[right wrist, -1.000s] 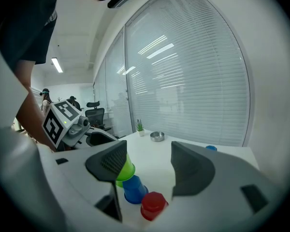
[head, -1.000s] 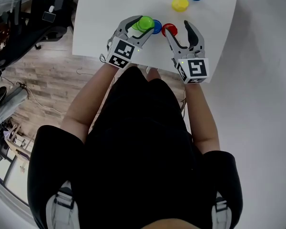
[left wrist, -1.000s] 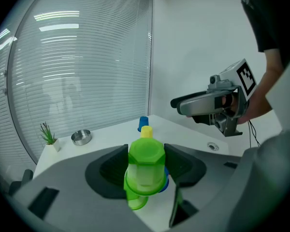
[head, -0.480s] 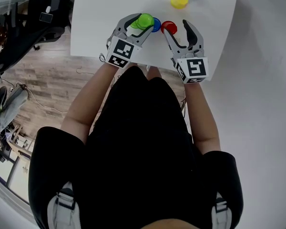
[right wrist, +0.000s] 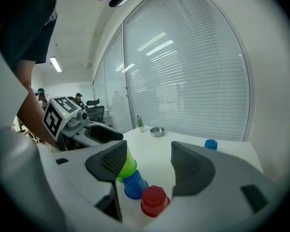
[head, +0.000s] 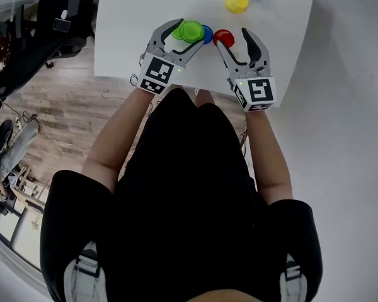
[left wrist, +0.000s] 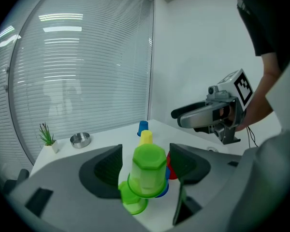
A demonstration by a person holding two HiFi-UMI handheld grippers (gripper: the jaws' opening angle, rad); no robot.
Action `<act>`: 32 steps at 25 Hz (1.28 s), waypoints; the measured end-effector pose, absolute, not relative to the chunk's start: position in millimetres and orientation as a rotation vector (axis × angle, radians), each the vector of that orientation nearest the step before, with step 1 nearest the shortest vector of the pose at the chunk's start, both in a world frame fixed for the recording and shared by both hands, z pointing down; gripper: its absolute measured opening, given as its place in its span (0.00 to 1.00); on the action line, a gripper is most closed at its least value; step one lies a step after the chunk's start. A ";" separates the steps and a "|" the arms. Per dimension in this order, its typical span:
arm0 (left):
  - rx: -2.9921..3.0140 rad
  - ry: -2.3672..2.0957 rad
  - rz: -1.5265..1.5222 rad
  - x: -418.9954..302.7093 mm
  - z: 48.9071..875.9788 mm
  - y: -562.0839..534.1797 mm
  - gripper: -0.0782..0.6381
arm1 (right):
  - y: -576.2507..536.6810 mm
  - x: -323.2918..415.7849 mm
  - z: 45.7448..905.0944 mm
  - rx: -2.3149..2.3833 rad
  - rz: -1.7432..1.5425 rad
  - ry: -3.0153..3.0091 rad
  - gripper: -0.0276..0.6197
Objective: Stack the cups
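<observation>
Your left tongs (head: 189, 33) have just been opening and stand wide, not pressing the tilted green cup (left wrist: 147, 170) between them, which leans over the blue cup (right wrist: 134, 183). Your right tongs (right wrist: 147, 161), open and empty, are nearer the upright red cup (right wrist: 154, 200), just ahead of their tips.

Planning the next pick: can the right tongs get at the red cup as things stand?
Probably yes: the right tongs are open, and the red cup stands just ahead of them with nothing between. The blue cup sits close beside it, so the approach wants some care.
</observation>
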State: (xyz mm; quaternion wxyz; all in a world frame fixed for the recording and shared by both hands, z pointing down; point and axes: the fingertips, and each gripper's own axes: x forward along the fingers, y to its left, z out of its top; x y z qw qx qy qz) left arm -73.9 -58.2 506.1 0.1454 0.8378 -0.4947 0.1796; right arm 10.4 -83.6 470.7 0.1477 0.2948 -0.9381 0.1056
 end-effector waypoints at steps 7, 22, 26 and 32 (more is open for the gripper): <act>2.491 -1.483 0.379 -85.4 452.7 -68.2 0.55 | -94.1 11.7 465.4 0.869 0.289 -2.717 0.46; 2.610 -1.485 0.239 -98.7 418.2 -151.0 0.54 | -171.8 12.9 468.8 0.960 0.246 -2.706 0.49; 2.601 -1.466 0.234 -103.9 424.1 -169.3 0.54 | -189.3 9.2 483.4 0.976 0.264 -2.677 0.50; 2.589 -1.423 0.226 -103.1 432.0 -189.8 0.54 | -205.3 11.3 521.3 0.993 0.313 -2.597 0.52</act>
